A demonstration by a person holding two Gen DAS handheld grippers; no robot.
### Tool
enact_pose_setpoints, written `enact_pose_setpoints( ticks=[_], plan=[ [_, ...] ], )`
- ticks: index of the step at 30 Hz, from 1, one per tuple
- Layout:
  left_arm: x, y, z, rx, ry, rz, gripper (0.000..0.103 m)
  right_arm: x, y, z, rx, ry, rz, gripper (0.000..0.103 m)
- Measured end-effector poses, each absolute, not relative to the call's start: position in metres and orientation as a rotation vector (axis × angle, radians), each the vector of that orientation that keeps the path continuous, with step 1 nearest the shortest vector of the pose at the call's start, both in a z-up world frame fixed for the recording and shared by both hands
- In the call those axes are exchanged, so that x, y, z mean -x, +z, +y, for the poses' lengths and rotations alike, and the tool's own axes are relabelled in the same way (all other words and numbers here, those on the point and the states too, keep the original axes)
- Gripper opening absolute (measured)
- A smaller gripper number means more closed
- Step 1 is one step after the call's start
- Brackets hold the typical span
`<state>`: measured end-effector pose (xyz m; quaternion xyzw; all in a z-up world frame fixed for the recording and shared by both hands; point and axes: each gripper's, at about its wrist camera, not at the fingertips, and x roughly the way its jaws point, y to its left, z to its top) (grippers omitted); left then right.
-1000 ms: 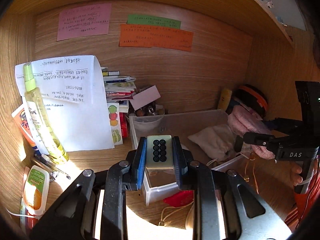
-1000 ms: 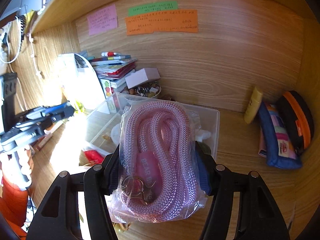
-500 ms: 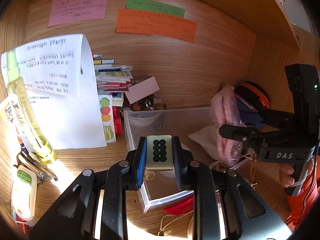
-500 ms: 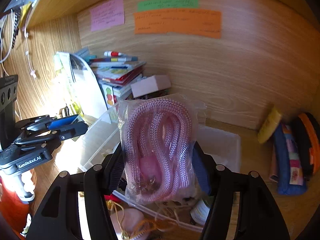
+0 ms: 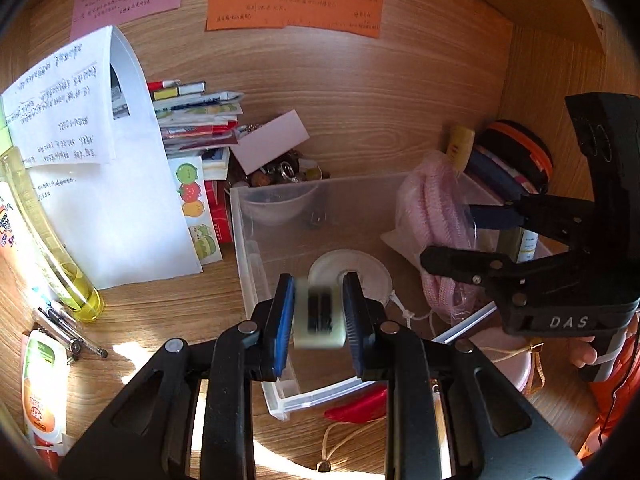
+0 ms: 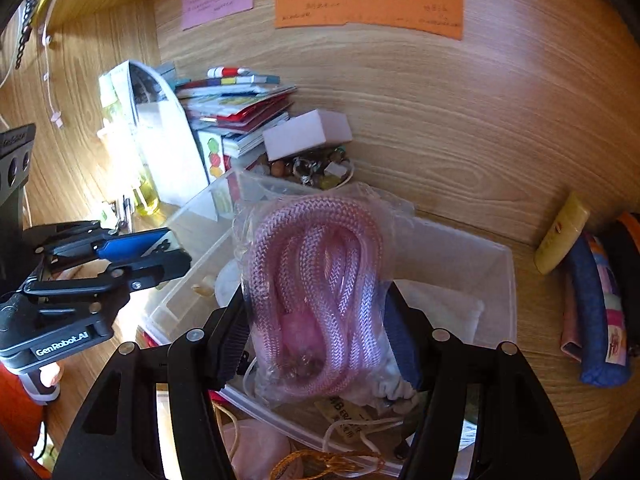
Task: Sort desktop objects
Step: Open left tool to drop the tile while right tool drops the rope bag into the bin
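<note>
At the bottom middle of the left wrist view, the left tongs (image 5: 319,318) pinch a small pale tile (image 5: 319,317) with black dots on its face. The tongs tip downward. The tile looks blurry. It stands upright between the blue pads, its long side running up and down in the picture. It hangs over the near left part of the clear plastic box (image 5: 256,272), above a round white thing (image 5: 362,270) on the box floor.

At the bottom middle of the right wrist view, the right tongs (image 6: 320,332) also tip downward. They squeeze a clear bag holding a coiled pink rope (image 6: 320,280). The loops stand tall, with the long way pointing up toward the back wall. The bag hangs over the same box (image 6: 506,280), near its middle. In the left wrist view this bag (image 5: 430,216) shows at middle right, held by the right tongs (image 5: 448,236), with fingers (image 5: 582,354) of a hand on the handle at the right edge.

Farther back, beads and rings (image 6: 310,168) lie in a heap just behind the box. A stack of books (image 5: 196,120) sits on the surface (image 5: 160,320) at upper left, beside a curled white paper (image 5: 84,120). An orange note (image 5: 294,10) is stuck on the back wall.
</note>
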<state>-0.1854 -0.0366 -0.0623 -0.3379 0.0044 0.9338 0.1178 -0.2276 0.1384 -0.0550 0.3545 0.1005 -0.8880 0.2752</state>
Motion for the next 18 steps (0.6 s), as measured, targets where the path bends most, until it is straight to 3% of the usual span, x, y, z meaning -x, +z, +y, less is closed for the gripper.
enact_pose_setpoints(
  ticks=[7, 10, 12, 18],
  plan=[
    [0.183, -0.063, -0.034, 0.986, 2.736, 0.032, 0.024, 0.221, -0.060, 0.130, -0.937, -2.387, 0.336, 0.061],
    [0.179, -0.061, -0.035, 0.963, 2.745, 0.030, 0.033, 0.220, -0.061, 0.127, -0.932, -2.393, 0.357, 0.061],
    [0.177, -0.059, -0.037, 0.943, 2.738, 0.003, 0.046, 0.219, -0.063, 0.125, -0.934, -2.390, 0.373, 0.061],
    [0.170, -0.052, -0.037, 0.882, 2.790, 0.005, 0.055, 0.213, -0.063, 0.118, -0.925, -2.366, 0.407, 0.063]
  ],
)
